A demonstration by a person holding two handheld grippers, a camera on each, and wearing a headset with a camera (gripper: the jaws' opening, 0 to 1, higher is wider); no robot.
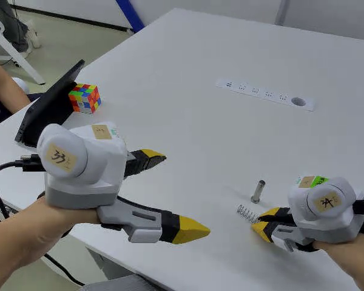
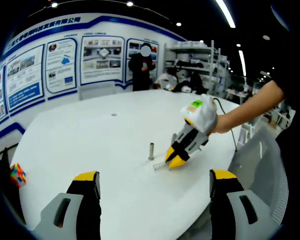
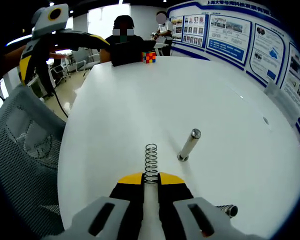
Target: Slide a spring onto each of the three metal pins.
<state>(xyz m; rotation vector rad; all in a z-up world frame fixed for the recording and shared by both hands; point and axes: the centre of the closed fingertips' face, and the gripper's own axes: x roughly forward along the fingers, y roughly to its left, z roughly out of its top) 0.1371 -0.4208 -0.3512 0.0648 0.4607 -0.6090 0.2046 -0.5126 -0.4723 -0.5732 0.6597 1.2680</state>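
The right tongs (image 3: pixel 145 182) were pressed together on the near end of a spring (image 3: pixel 151 162), which stretched straight ahead from the yellow tips, low over the white table (image 3: pixel 140 110). In the right gripper view, 1 metal pin (image 3: pixel 188 145) stood just beside the spring, on its right and apart from it, base on the table and top leaning away from the tongs. A small coiled metal piece (image 3: pixel 226 210) lay by the right tongs' body, partly hidden.

From the head view, the spring (image 1: pixel 247 213) ran up and left out of the right tongs (image 1: pixel 262 221), with the pin (image 1: pixel 258 191) upright just beyond it. The left tongs (image 1: pixel 182 194) were spread wide, holding nothing, raised above the table's near edge and well apart from spring and pin.

The left gripper view looked between its own parted tips at the spring (image 2: pixel 160 165), the pin (image 2: pixel 151 151) and the right tongs (image 2: pixel 175 157). A coloured puzzle cube (image 1: pixel 85 98) sat near the table's far left side beside a dark propped tablet (image 1: pixel 48 106).
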